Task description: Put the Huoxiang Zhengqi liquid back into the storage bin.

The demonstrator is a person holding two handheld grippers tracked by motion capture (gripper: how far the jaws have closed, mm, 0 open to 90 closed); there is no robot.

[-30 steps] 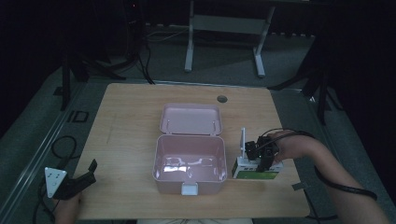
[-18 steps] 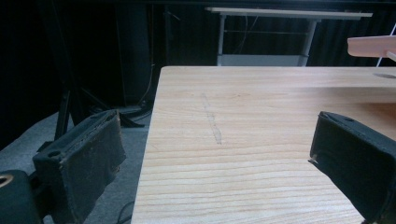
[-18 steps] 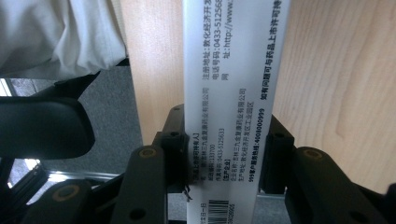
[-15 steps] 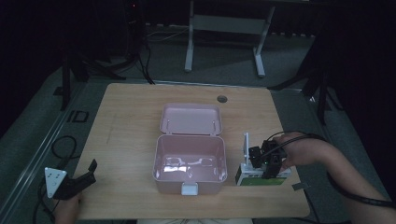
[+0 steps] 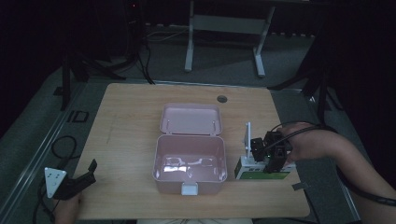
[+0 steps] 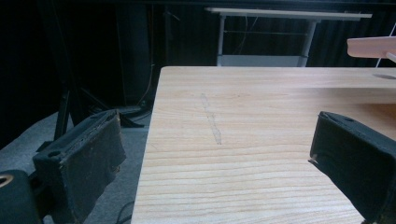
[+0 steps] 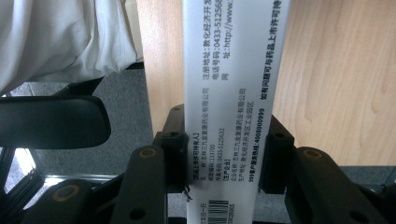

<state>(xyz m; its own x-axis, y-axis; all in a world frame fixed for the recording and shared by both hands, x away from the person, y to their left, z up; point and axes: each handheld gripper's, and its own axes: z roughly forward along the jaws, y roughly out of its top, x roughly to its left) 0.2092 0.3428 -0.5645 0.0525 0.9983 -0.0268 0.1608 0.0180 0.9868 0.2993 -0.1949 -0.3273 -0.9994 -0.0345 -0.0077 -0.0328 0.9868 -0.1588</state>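
A white and green medicine carton with printed text is at the table's right, just right of the open pink plastic box. My right gripper is shut on the carton, its jaws pressing both long sides. The right gripper view looks down the carton between the jaws of the gripper, with the table edge behind it. The pink box looks empty and its lid lies back flat. My left gripper rests at the table's near left corner. It is open, with nothing in the left gripper.
A round cable hole sits at the table's far middle. A small dark scrap lies near the right front corner. White clothing and a black chair part are beyond the near edge. A desk frame stands behind the table.
My right gripper has risen and drifted a little right and toward the near edge, carrying the carton. The left gripper and the pink box have not moved.
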